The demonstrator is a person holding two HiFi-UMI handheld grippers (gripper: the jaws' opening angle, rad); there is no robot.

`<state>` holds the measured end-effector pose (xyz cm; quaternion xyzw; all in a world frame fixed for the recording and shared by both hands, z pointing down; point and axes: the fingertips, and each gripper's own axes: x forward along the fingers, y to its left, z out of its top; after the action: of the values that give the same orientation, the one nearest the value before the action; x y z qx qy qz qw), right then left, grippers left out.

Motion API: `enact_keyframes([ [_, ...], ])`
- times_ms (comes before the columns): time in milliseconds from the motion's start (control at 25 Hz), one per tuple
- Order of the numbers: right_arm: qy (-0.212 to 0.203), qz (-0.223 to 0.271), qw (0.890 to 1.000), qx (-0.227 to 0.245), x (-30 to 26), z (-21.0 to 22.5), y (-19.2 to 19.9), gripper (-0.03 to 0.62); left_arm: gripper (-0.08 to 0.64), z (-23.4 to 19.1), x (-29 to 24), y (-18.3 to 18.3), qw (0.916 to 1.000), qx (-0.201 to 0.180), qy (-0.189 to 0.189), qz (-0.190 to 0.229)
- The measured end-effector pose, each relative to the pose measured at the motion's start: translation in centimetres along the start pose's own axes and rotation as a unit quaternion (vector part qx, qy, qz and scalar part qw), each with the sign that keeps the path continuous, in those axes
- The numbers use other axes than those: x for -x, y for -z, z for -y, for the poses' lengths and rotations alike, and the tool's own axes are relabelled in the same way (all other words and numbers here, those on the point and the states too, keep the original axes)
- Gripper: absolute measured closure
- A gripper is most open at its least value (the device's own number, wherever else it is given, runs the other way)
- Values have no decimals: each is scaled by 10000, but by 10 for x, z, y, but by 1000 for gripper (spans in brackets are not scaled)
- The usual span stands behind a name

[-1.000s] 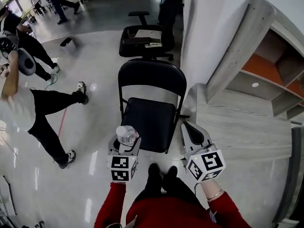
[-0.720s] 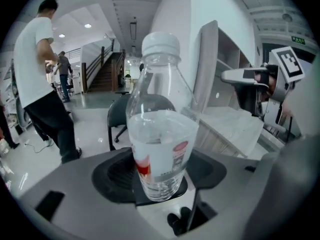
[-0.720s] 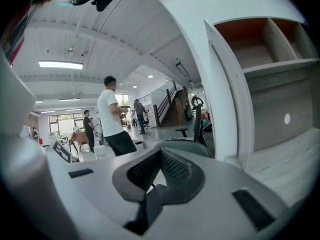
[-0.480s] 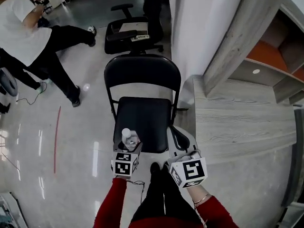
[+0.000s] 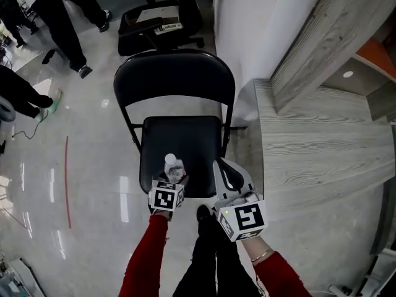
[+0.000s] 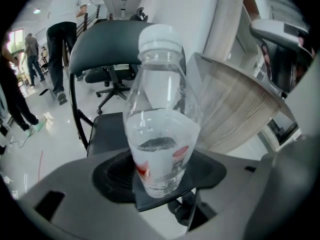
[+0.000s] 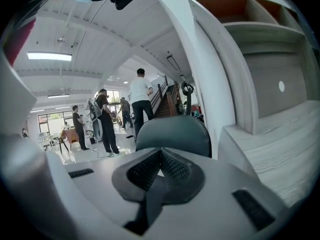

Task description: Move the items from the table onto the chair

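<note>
My left gripper [image 5: 171, 179] is shut on a clear plastic water bottle [image 5: 174, 167] with a white cap, held upright over the front edge of the black folding chair's seat [image 5: 179, 147]. In the left gripper view the bottle [image 6: 160, 134] stands between the dark pads, part full of water, with a red-and-white label. My right gripper [image 5: 228, 175] is shut with nothing in it, beside the seat's right front corner, next to the grey wooden table [image 5: 315, 153]. In the right gripper view its pads [image 7: 160, 176] meet, with the chair back [image 7: 172, 134] beyond.
A grey wooden table top [image 5: 309, 166] lies to the right of the chair, with a shelf unit [image 5: 346, 36] behind it. A black office chair [image 5: 158, 23] stands behind the folding chair. People's legs [image 5: 62, 11] show on the glossy floor at upper left. A white wall [image 5: 247, 30] rises behind the table.
The view has moved closer over the folding chair. Both grippers have come forward to its seat's front edge, the left one still carrying the bottle. The people at left have shifted away.
</note>
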<state>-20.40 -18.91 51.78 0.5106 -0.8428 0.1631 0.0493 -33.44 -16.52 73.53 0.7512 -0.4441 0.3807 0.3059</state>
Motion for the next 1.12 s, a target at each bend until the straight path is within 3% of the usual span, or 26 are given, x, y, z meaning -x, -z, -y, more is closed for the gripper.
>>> enact_keyframes([
  [400,180,-490,9986,-108,-66,34,51,580,252,-20,-63,10,9979,47,72,-640],
  [840,464,-777,9958,-114,-76,62,87,580,238,-27,-106,-20,9984,446,72,-331],
  [1120,384,-787,9961,-96,-71,70,88,580,239,-33,-134,-26,9958,745,-128,-519],
])
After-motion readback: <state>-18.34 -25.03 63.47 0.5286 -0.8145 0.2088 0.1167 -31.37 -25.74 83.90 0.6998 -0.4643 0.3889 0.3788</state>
